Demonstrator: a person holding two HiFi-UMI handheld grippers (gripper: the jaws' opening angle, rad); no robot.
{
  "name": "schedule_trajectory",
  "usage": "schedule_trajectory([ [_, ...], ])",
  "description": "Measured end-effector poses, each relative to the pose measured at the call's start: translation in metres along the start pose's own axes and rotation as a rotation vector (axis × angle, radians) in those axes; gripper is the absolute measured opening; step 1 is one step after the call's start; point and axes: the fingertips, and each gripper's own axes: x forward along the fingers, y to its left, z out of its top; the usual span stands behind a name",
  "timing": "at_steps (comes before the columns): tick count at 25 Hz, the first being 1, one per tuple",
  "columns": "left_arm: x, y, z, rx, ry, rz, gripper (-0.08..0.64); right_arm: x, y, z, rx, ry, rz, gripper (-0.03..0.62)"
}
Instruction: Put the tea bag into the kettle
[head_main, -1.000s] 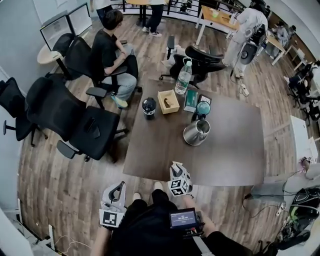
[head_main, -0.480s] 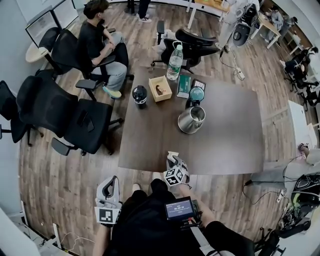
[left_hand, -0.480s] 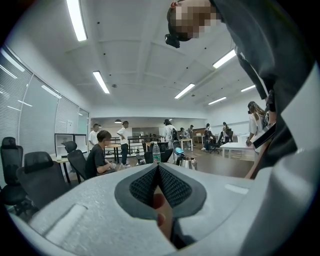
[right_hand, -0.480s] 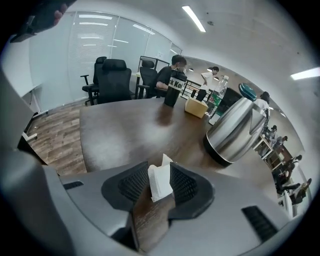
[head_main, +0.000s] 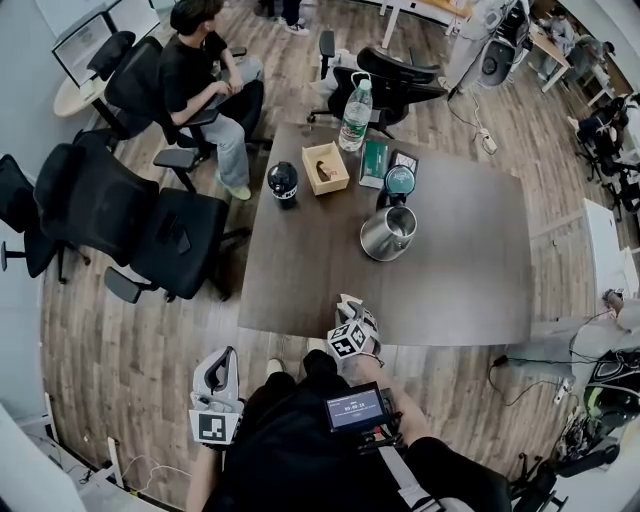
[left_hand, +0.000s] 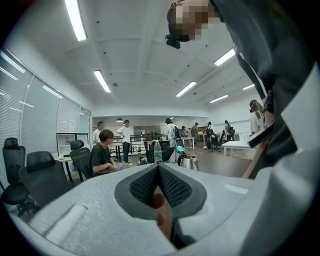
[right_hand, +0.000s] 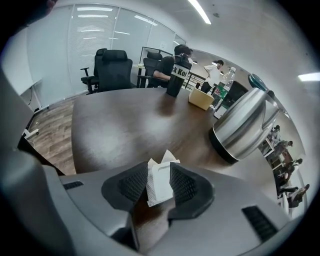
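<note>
My left claw (left_hand: 158, 171) hung shut and empty beside me; my right claw (right_hand: 158, 169) had come forward over the near edge of the desk (right_hand: 125, 125) and tipped downward. Its jaws had just been opening a little, yet the tea bag (right_hand: 161, 187) stood upright between them, touched on both sides, clear of the desk; I judged the hold looser and a slip possible. The kettle (right_hand: 250, 122) stood well beyond, so the carry remained undone.
</note>
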Motion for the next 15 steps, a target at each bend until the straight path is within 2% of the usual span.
schedule_trajectory([
  [6, 0.0, -0.0006, -0.0021, 0.005, 0.014, 0.006, -0.006, 0.0047, -0.0025, -0.0056, -0.014, 0.024, 0.01, 0.126],
  [10, 0.0035, -0.0022, -0.0039, -0.006, 0.025, 0.008, -0.006, 0.0072, 0.0012, -0.0068, -0.073, 0.041, 0.017, 0.121],
  [15, 0.007, -0.0051, -0.0048, -0.001, 0.024, 0.003, -0.006, 0.0073, 0.0012, -0.0067, -0.143, 0.057, -0.007, 0.059],
])
